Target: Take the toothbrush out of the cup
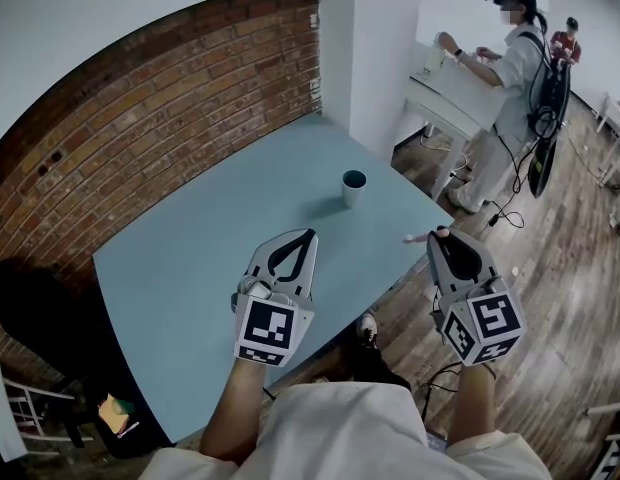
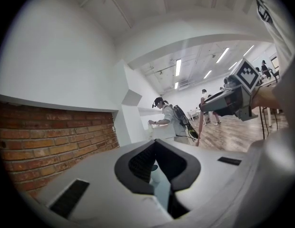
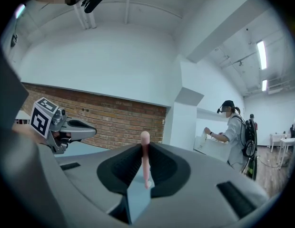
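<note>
On the light blue table [image 1: 210,258], a small white cup [image 1: 354,187] with a dark inside stands upright toward the far right part; nothing sticks out of it. My right gripper [image 1: 442,234] is shut on a pink toothbrush [image 1: 416,238], held over the table's right edge, nearer to me than the cup. In the right gripper view the toothbrush [image 3: 145,160] stands between the jaws, its rounded end above them. My left gripper [image 1: 310,234] hangs shut and empty over the table, short of the cup. The cup [image 2: 156,175] shows through its jaw gap.
A brick wall [image 1: 170,98] runs behind the table and a white pillar [image 1: 365,58] stands at its far corner. A person [image 1: 510,78] works at a white counter [image 1: 450,93] at the back right. Wooden floor [image 1: 560,268] lies to the right.
</note>
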`<state>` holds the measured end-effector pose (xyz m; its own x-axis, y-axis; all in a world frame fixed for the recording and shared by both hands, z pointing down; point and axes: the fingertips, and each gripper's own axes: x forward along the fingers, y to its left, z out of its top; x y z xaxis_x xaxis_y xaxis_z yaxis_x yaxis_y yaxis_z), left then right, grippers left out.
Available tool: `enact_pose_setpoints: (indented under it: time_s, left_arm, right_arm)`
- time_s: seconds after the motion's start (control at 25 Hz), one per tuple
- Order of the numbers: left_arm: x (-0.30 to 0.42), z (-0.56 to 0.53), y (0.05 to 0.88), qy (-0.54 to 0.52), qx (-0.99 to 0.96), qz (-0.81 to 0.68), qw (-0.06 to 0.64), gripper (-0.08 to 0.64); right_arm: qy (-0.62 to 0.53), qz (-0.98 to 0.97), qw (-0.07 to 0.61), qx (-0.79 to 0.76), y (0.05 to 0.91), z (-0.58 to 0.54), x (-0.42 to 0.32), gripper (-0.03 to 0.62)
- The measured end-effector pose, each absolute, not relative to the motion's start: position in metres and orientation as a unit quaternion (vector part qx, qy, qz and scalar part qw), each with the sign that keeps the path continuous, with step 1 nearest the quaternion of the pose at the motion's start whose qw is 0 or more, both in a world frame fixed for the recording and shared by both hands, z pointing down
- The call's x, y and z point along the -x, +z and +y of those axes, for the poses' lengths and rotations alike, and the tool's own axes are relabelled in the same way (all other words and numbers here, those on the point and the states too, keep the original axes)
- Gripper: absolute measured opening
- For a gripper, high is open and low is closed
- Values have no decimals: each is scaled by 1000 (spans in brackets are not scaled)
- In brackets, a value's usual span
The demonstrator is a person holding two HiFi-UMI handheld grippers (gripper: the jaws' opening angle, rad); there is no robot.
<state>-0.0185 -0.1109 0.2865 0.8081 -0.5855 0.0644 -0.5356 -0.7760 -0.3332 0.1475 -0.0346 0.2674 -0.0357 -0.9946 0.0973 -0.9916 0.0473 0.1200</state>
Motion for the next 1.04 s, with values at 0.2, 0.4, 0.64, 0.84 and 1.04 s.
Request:
enact_pose_setpoints:
  time_s: [0.2,0.4,0.64,0.84,1.04]
  left_arm:
    - [15,-107,285,-81,940,298,145,15]
    - [13,-105,281,-77,939,296,156,14]
    - [15,-106,280,-79,938,299,159,15]
    - [15,-105,281,-82,938,298,157,14]
    - [12,-106,279,-81,939,296,157,15]
  right_arm:
    - [-9,-721,73,-688,265,-34,-147,67]
    - [-10,-728,66,-682,262,-31,-143,67]
    - [-12,-734,60,-677,258,-31,-141,67]
    - [-9,-735,60,-676,256,-30,-141,67]
    - [-4,-735,59,-675,257,-31,-143,67]
